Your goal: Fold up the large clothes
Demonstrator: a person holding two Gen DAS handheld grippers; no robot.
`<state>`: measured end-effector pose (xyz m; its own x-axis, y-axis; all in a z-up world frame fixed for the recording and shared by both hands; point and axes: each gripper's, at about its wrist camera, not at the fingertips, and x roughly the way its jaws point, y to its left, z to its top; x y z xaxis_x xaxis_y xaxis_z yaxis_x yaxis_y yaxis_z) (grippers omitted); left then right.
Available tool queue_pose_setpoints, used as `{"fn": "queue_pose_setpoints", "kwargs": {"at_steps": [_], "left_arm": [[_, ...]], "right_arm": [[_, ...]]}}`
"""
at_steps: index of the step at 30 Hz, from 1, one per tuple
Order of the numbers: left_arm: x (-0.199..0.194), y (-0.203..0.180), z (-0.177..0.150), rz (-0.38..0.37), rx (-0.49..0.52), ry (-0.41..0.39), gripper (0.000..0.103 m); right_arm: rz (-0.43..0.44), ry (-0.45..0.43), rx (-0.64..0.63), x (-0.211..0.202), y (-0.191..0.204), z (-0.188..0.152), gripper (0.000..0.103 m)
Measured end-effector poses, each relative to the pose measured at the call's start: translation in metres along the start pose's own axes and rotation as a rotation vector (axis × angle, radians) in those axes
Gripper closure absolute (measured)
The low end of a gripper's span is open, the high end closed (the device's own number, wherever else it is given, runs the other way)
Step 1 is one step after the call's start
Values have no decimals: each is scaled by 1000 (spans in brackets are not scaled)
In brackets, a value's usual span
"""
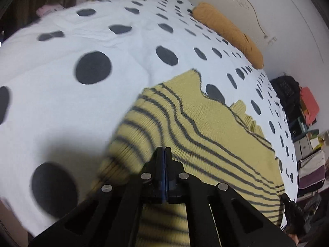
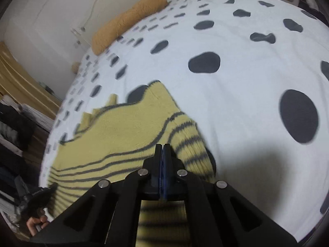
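Observation:
A yellow knit sweater (image 1: 205, 123) with dark grey stripes lies on a white bed cover with dark spots (image 1: 61, 103). My left gripper (image 1: 164, 150) is shut on the sweater's ribbed left edge, with the fabric bunched under the jaws. In the right wrist view the same sweater (image 2: 127, 127) spreads to the left, and my right gripper (image 2: 163, 147) is shut on its ribbed right edge. The other gripper shows at the lower right of the left wrist view (image 1: 294, 212) and at the lower left of the right wrist view (image 2: 39, 197).
An orange bolster pillow (image 1: 228, 33) lies along the far edge of the bed by the white wall; it also shows in the right wrist view (image 2: 127, 22). Bags and boxes (image 1: 306, 127) stand beside the bed. The spotted cover (image 2: 246, 82) stretches far around the sweater.

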<state>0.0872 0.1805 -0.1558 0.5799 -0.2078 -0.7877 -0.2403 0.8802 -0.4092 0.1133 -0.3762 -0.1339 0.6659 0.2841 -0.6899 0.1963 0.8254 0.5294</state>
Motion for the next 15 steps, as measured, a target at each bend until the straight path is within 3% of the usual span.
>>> {"fn": "queue_pose_setpoints", "kwargs": {"at_steps": [1, 3, 4, 6, 7, 9, 11, 13, 15], "left_arm": [[-14, -3, -6, -9, 19, -14, 92], [-37, -15, -27, -50, 84, -26, 49], [-40, -20, -37, -54, 111, -20, 43], [-35, -20, -57, 11, 150, 1, 47], [-31, -12, -64, 34, 148, 13, 53], [-19, 10, -71, 42, 100, 14, 83], [-27, 29, -68, -12, 19, 15, 94], [-43, 43, -67, -74, -64, 19, 97], [-59, 49, -69, -72, -110, 16, 92]], "right_arm": [[39, -11, -19, -14, 7, -7, 100], [89, -2, -76, -32, 28, -23, 99], [114, 15, -117, -38, 39, -36, 98], [124, 61, -176, -39, 53, -57, 96], [88, 84, -197, -35, 54, -66, 95], [-24, 110, -216, -21, 41, -80, 100], [39, 122, -141, -15, 19, -83, 101], [38, 118, -113, -24, 17, -80, 102], [9, 83, -155, -39, 31, -78, 95]]}}
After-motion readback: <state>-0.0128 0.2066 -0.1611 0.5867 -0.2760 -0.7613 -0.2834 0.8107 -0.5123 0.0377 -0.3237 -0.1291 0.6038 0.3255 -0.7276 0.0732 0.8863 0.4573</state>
